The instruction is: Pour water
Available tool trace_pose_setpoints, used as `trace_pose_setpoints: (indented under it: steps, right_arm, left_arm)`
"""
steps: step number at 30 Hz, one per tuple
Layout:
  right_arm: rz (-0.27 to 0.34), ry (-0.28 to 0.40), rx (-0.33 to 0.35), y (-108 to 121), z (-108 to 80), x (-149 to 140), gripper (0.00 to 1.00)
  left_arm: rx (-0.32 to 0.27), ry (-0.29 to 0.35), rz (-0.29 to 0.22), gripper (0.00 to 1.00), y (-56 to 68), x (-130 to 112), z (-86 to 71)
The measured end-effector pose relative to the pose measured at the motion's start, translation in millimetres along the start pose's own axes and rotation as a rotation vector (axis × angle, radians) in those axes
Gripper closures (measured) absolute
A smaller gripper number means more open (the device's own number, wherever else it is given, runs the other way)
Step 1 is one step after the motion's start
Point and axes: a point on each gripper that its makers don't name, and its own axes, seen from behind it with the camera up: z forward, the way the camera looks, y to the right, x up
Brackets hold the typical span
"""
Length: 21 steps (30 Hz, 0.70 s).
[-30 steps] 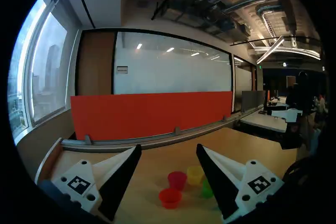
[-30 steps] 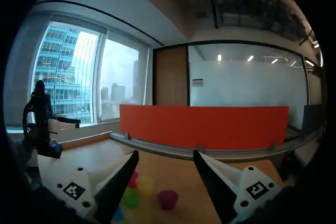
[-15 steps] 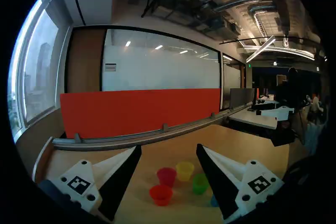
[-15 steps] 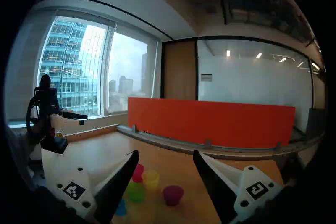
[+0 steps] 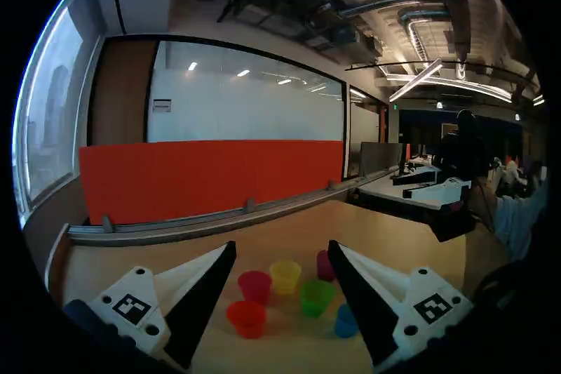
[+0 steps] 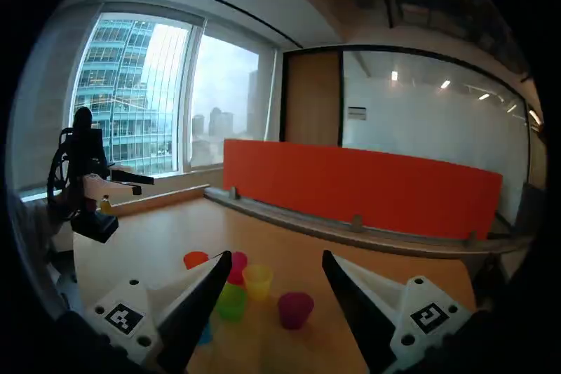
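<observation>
1. Both cams have dipped toward the desk (image 5: 400, 234) over the last sec. The cups (image 6: 257, 281) sit higher in each view now, and more of them show.
2. Left gripper view: six cups ahead of the fingers: orange cup (image 5: 246, 318), red cup (image 5: 254, 285), yellow cup (image 5: 285, 276), green cup (image 5: 315, 297), purple cup (image 5: 323, 265), blue cup (image 5: 345, 320). Purple & blue are new vs 1 s ago.
3. Right gripper view: same group, with the orange cup newly in sight at its far-left end.
4. Left gripper (image 5: 280, 244): jaws wide, nothing held. Right gripper (image 6: 275, 255): same, wide & empty.
5. Cups upright, bunched close on the desk, well apart from the orange divider (image 5: 210, 177).
6. Water: can't tell which cup has any, insides not visible.
7. Reading: approach phase only, no grasp yet. Next step is to pick a source cup & close on its wall w/o knocking neighbours. The tight packing is the risk.
</observation>
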Motion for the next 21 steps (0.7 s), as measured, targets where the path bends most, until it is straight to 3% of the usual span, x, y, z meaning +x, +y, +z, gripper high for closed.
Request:
trace_pose_setpoints:
  steps: [21]
  right_arm:
    - [-0.014,-0.102,0.061,-12.2,-5.0,-53.6,0.0]
  left_arm:
    - [-0.059,-0.121,0.013,0.03,5.1,-77.6,17.0]
